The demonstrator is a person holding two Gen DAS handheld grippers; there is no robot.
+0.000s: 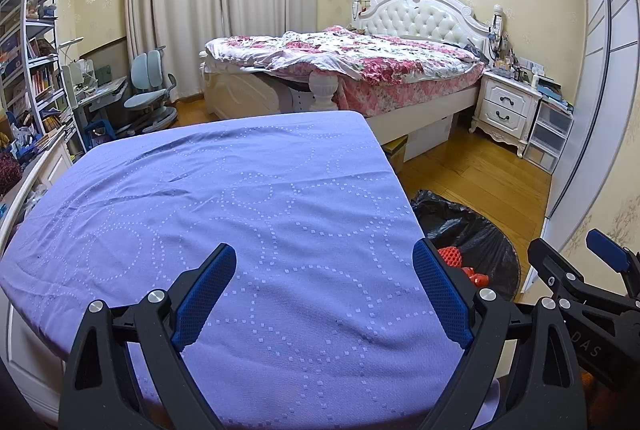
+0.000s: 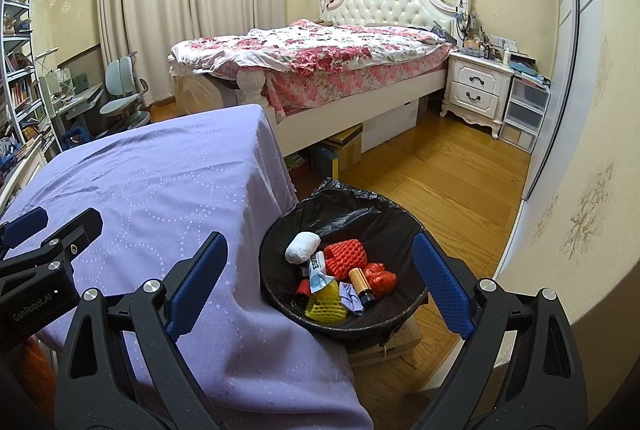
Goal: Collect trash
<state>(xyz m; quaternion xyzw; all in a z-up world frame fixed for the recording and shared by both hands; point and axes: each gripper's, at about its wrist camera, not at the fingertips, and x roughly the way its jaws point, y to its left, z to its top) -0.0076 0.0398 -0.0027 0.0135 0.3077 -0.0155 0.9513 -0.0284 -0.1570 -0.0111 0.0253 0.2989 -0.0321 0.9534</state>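
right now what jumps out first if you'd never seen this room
The purple tablecloth fills the foreground, with nothing lying on it. Beside its right edge stands the black-lined bin, holding bright scraps such as a red foam net and a white wad. Behind, the floral bed stands against the far wall.

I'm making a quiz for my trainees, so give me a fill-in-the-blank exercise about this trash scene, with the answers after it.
1. The table is covered by a cloth coloured ____.
2. The trash bin is lined with a bag coloured ____.
3. The white crumpled wad lies inside the ____.
4. Both the left tool and the right tool have their jaws ____, holding nothing.

Missing words: purple; black; trash bin; open
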